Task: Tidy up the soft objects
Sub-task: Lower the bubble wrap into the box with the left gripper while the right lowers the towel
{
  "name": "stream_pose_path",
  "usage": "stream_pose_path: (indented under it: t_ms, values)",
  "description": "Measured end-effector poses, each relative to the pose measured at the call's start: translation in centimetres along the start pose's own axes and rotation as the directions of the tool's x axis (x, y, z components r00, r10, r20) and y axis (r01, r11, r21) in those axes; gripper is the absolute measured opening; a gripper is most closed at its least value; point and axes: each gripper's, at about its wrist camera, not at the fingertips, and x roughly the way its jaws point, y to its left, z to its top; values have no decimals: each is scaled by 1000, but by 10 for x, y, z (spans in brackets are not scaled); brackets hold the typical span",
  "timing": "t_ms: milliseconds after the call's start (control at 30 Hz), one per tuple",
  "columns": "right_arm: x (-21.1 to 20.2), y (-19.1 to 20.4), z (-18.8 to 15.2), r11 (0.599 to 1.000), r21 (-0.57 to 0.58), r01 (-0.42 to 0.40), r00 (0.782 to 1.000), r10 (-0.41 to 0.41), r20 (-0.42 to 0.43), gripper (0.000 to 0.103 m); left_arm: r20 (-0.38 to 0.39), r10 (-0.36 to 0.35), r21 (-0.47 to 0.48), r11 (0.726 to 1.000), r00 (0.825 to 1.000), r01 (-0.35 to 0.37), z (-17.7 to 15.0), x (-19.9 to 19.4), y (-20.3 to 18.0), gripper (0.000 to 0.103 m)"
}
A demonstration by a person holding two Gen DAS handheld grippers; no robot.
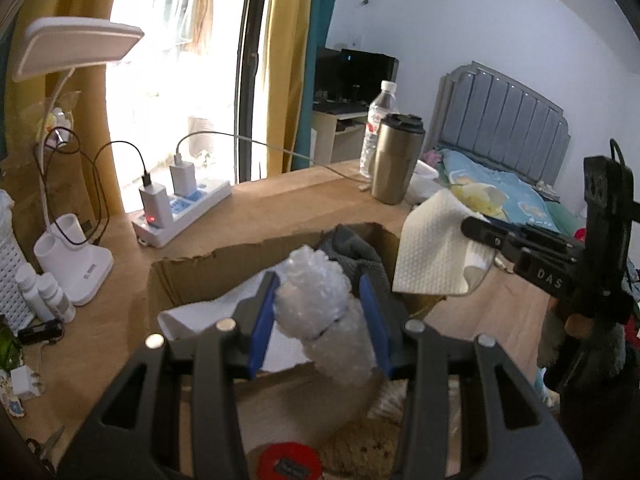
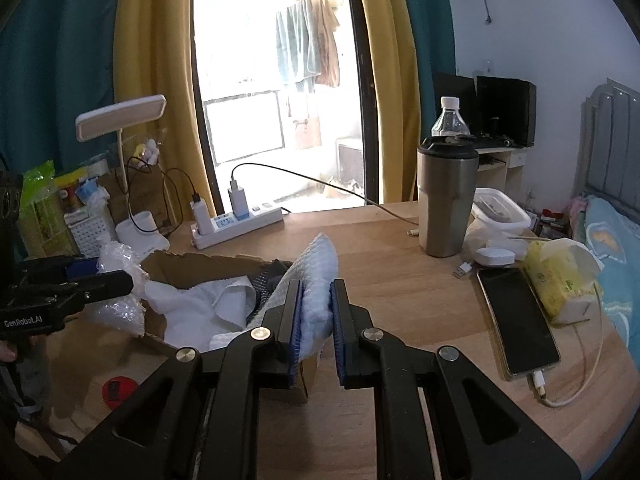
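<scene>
The left tool [image 1: 320, 316] stands partly spread, its 2 blue pads pinching a crumpled wad of bubble wrap [image 1: 320, 308] above the open cardboard box [image 1: 192, 276] on the wooden worktop [image 1: 280, 200]. The right tool [image 2: 316, 320] has its pads drawn close together, clamped on a folded white paper towel [image 2: 316, 276] that sticks up between them, just at the right edge of the box.

The left wrist view shows the right tool from the side, with the paper towel hanging from its tips beside the box, and a grey cloth [image 1: 352, 248] lying at the box's far corner. Only this view shows small white bottles [image 1: 44, 296] at the left edge.

The right wrist view shows a white towel [image 2: 200, 308] lying inside the box, and the left tool at the left edge with bubble wrap around it. Only here appear a phone [image 2: 516, 320] on a charging cable, a tissue pack [image 2: 556, 280] and a lidded plastic container [image 2: 500, 208]. Both views share the steel tumbler [image 2: 446, 200], water bottle [image 2: 450, 120], power strip [image 2: 240, 224] and desk lamp [image 2: 120, 118].
</scene>
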Motion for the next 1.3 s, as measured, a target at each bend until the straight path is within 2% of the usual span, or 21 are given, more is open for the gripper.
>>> stream_pose_path:
  t_ms: [300,433,600,900,933,1000,1033,1100,1167,1200,1300]
  values:
    - [36,9,1,998,7,-55,997,55,-49,14,-29,-21,-13,1000,999,21,10,37,4,43]
    - [51,11,-5,997,20,-78,994,80,-75,14,-93,-48,-57,997,995,43,4,66,8,43]
    - [64,6,-13,995,50,-91,990,96,-107,14,-145,-77,-64,996,986,69,-2,91,4,43]
    - [70,1,-21,991,70,-116,985,123,-118,17,-206,-83,-81,994,975,68,-9,114,2,44]
    - [69,3,-21,990,62,-123,985,130,-117,19,-205,-81,-74,995,975,67,-8,112,1,44]
    - [68,7,-21,988,46,-149,981,153,-118,36,-203,-71,-62,996,977,59,-8,111,2,44]
    - [66,9,-21,987,38,-155,981,158,-110,40,-208,-65,-64,997,976,53,-7,112,3,44]
    - [60,11,-18,989,30,-145,986,147,-80,54,-216,-66,-73,996,974,51,-7,112,5,44]
    - [54,8,-15,992,39,-123,991,125,-44,60,-236,-65,-78,996,970,48,-8,115,7,46]
    - [54,5,-15,993,45,-110,993,112,-36,62,-245,-65,-78,996,967,47,-10,115,7,50]
    - [67,-2,-19,996,57,-64,993,69,-95,63,-255,-61,-86,995,965,40,-12,116,7,52]
